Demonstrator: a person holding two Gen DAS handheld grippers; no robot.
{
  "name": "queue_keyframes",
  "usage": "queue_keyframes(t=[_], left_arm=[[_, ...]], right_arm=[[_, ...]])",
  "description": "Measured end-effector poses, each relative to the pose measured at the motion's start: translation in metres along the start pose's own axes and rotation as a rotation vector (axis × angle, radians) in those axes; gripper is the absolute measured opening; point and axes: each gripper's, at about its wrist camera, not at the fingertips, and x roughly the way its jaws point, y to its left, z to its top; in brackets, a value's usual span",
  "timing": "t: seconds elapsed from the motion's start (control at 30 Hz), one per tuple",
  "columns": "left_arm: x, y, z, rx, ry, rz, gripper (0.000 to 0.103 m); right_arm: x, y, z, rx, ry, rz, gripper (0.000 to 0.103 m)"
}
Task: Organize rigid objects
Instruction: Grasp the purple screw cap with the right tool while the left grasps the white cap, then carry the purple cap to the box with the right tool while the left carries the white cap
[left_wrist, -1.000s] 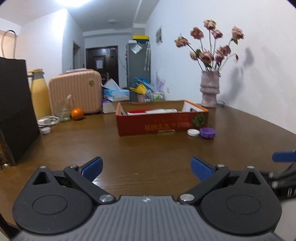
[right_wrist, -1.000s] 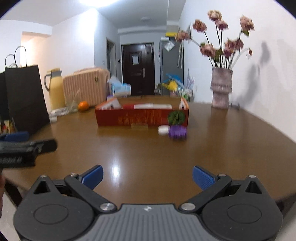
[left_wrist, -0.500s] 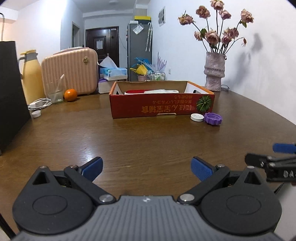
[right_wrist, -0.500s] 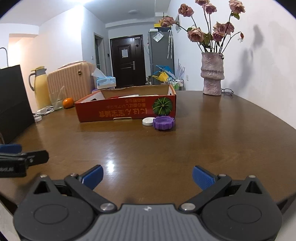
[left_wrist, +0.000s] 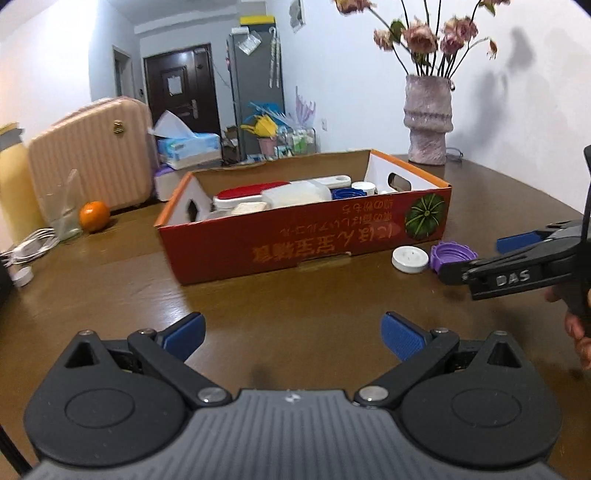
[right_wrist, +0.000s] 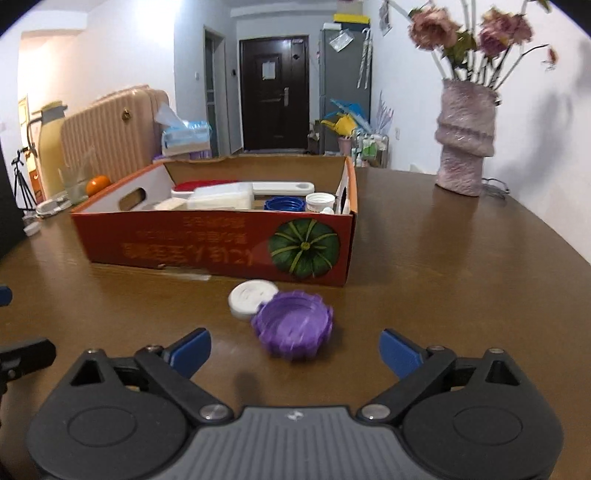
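Right claw (right_wrist: 294, 353), jaws parted and just narrowing, empty, hovers before the ridged purple plastic cap (right_wrist: 293, 324) touching a round white lid (right_wrist: 250, 296); bare brown wooden worktop (right_wrist: 443, 280) lies rightward. Left claw (left_wrist: 293, 334) gapes empty.

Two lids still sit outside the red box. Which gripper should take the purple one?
Right. The purple lid lies just ahead of the right gripper, whose fingers have just been closing but hold nothing. The left gripper faces the red box, with the lid off to its side.
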Motion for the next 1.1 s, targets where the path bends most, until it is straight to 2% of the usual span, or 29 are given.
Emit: queue_keyframes(t=[0.03, 0.07, 0.27, 0.37, 0.4, 0.43, 0.47, 0.5, 0.6, 0.77, 0.97, 1.1], left_arm=[[0.01, -0.003, 0.005, 0.003, 0.008, -0.009, 0.103], [0.021, -0.006, 0.01, 0.005, 0.024, -0.019, 0.103], [0.081, -0.044, 0.04, 0.029, 0.1, -0.154, 0.103], [0.102, -0.069, 0.051, 0.082, 0.09, -0.262, 0.098], [0.11, -0.077, 0.053, 0.099, 0.1, -0.27, 0.08], [0.118, -0.083, 0.054, 0.114, 0.111, -0.271, 0.049], [0.123, -0.086, 0.054, 0.118, 0.108, -0.282, 0.042], [0.125, -0.088, 0.055, 0.125, 0.102, -0.287, 0.04], [0.126, -0.09, 0.054, 0.137, 0.094, -0.288, 0.04], [0.121, -0.092, 0.049, 0.169, 0.073, -0.281, 0.04], [0.111, -0.093, 0.052, 0.181, 0.074, -0.265, 0.04], [0.084, -0.087, 0.059, 0.163, 0.034, -0.254, 0.04]], right_arm=[[0.007, -0.003, 0.003, 0.006, 0.006, 0.017, 0.079], [0.012, -0.006, 0.004, 0.017, 0.01, 0.037, 0.052], [0.002, -0.045, 0.006, 0.095, -0.085, -0.021, 0.054], [0.0, -0.072, 0.004, 0.188, -0.117, -0.013, 0.054], [0.0, -0.079, 0.002, 0.216, -0.122, -0.019, 0.054], [0.0, -0.084, 0.002, 0.231, -0.126, -0.021, 0.054], [0.0, -0.087, 0.001, 0.242, -0.132, -0.014, 0.054], [0.001, -0.089, -0.001, 0.256, -0.137, 0.002, 0.054], [0.006, -0.093, -0.003, 0.274, -0.134, 0.038, 0.054], [0.004, -0.083, -0.002, 0.216, -0.163, 0.032, 0.054], [-0.002, -0.088, -0.006, 0.243, -0.18, -0.028, 0.054], [-0.001, -0.09, -0.006, 0.261, -0.181, -0.037, 0.054]])
